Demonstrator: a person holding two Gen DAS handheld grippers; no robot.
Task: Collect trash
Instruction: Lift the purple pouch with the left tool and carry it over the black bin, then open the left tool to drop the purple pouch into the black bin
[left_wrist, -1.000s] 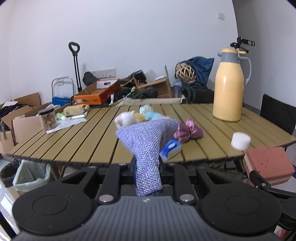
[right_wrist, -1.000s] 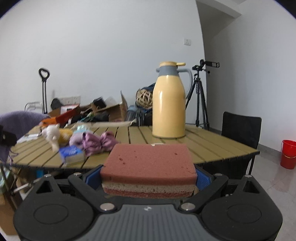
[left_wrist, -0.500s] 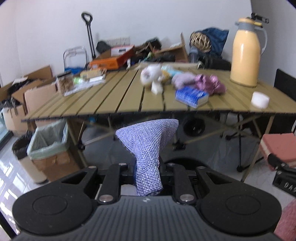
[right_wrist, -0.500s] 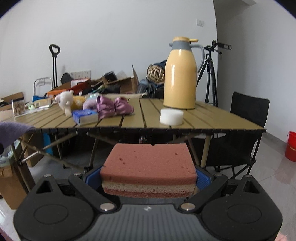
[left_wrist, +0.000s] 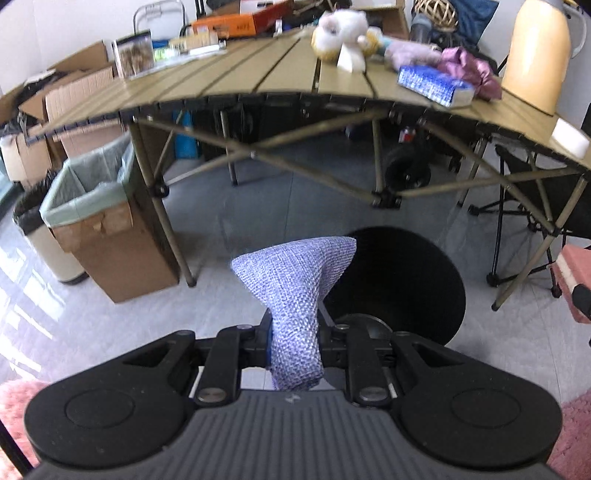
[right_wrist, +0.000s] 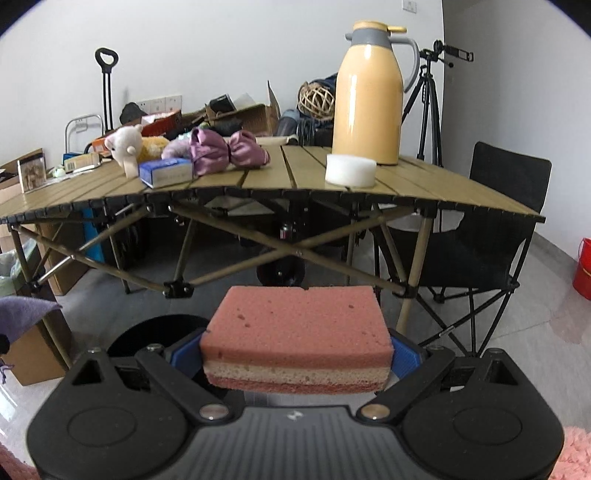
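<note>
**A:** What were you holding at that moment?

**B:** Your left gripper (left_wrist: 295, 354) was clenched on a purple woven cloth (left_wrist: 295, 295), which stood up bunched between its fingers. Your right gripper (right_wrist: 297, 350) was clamped on a pink sponge (right_wrist: 297, 339), its blue pads pressed against both ends.

**A:** Where was somewhere to drop them?

**B:** A round black bin (left_wrist: 402, 284) sat on the floor just ahead of and below the left gripper, right behind the cloth. A lined cardboard box (left_wrist: 103, 229) stood further off to that gripper's left, beside the table leg.

**A:** How far along were you?

**B:** I'd judge partway. Both items were off the table (right_wrist: 424, 184) but neither was yet in a bin. Ahead of and above the right gripper, a blue packet (right_wrist: 166, 173), a white foam block (right_wrist: 350, 170), a crumpled pink wrapper (right_wrist: 229, 151) and a plush toy (right_wrist: 123, 146) lay on the tabletop; which of these counted as trash I cannot tell.
</note>
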